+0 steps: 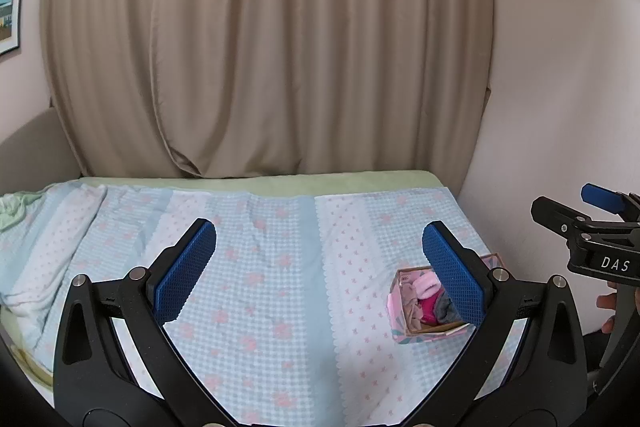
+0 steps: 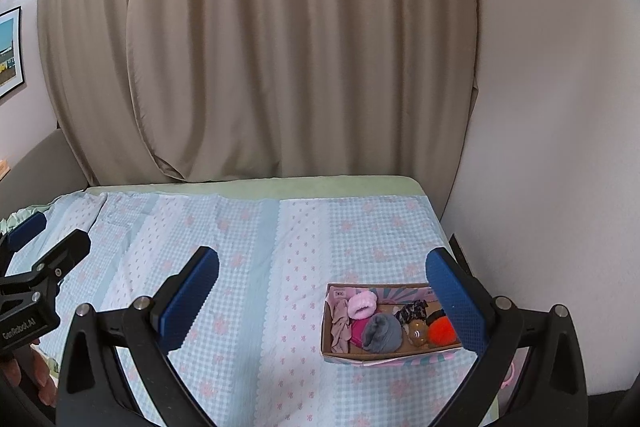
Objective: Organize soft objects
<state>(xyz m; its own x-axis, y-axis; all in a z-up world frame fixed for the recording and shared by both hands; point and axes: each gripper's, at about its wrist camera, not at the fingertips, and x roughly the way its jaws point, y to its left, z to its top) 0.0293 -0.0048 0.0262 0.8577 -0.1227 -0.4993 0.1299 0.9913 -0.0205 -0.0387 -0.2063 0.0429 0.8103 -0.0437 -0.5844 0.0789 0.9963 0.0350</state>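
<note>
A small cardboard box [image 2: 344, 353] with a pink and teal outside sits on the bed at the right, near the wall. It holds several soft things: a pink fluffy scrunchie [image 2: 362, 305], a grey sock [image 2: 382, 333], a beige cloth [image 2: 341, 325], a magenta piece [image 2: 357, 327], a dark patterned scrunchie [image 2: 412, 311], a brown toy [image 2: 418, 334] and an orange pompom [image 2: 442, 333]. The box also shows in the left wrist view [image 1: 400, 329]. My left gripper [image 1: 319, 269] is open and empty above the bed. My right gripper [image 2: 322, 297] is open and empty, with the box beside its right finger.
The bed [image 2: 240, 267] has a light blue checked cover with pink flowers. Beige curtains [image 2: 280, 67] hang behind it. A white wall [image 2: 540, 147] runs along the right side. A framed picture [image 1: 10, 7] hangs on the left wall. A rumpled green cloth [image 1: 12, 209] lies at far left.
</note>
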